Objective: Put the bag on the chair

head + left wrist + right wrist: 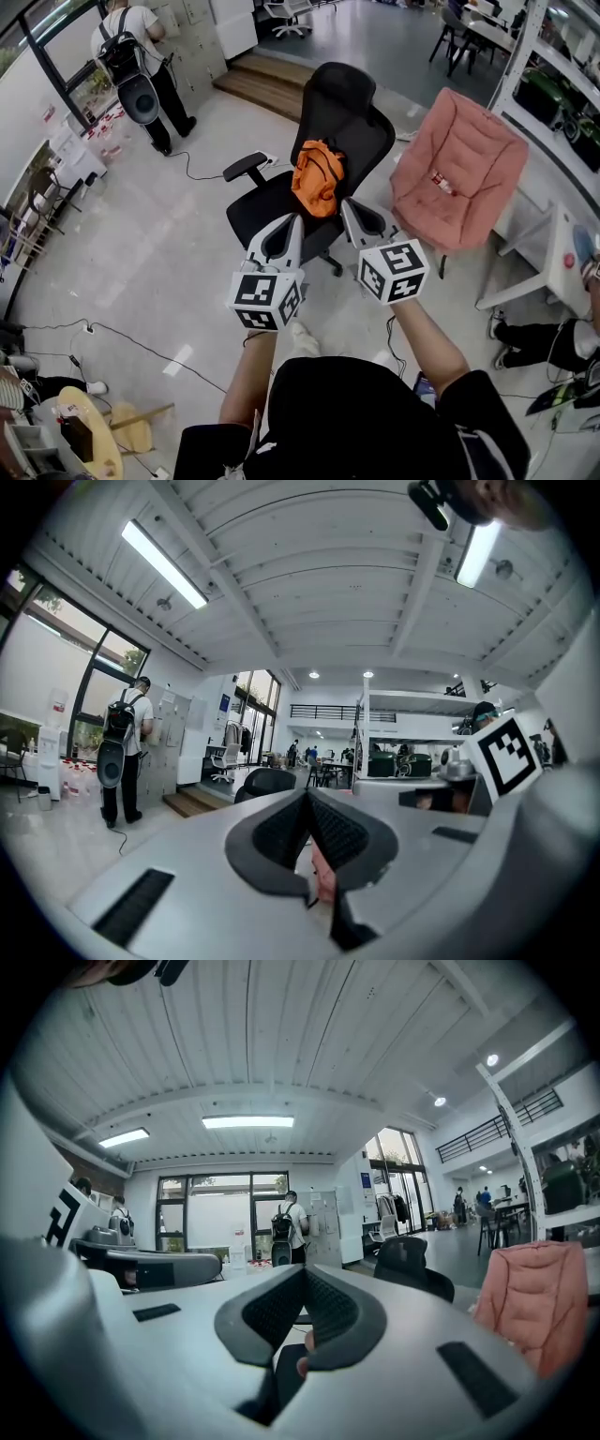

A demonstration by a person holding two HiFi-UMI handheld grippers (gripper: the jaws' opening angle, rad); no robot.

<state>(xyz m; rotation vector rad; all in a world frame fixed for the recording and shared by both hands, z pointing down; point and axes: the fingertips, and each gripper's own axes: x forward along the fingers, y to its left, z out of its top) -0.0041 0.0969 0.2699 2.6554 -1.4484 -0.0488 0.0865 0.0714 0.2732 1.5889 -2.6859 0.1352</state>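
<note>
An orange bag (pixel 317 176) lies on the seat of a black office chair (pixel 349 127), leaning against its backrest. Both grippers hover just in front of the chair, level and side by side, apart from the bag. My left gripper (pixel 292 222) is shut with nothing between its jaws, and so is my right gripper (pixel 350 206). In the left gripper view the shut jaws (pixel 307 801) point past the chair's black back (pixel 267 782). The right gripper view shows its shut jaws (pixel 302 1279), with the black chair (pixel 412 1265) to the right. The bag is hidden in both gripper views.
A pink cushioned chair (pixel 459 178) stands right of the black one. A white table (pixel 553 253) is at the far right. A person with a backpack (pixel 136 56) stands at the back left by lockers. Cables (pixel 122 337) run across the floor; a wooden step (pixel 267 84) lies behind.
</note>
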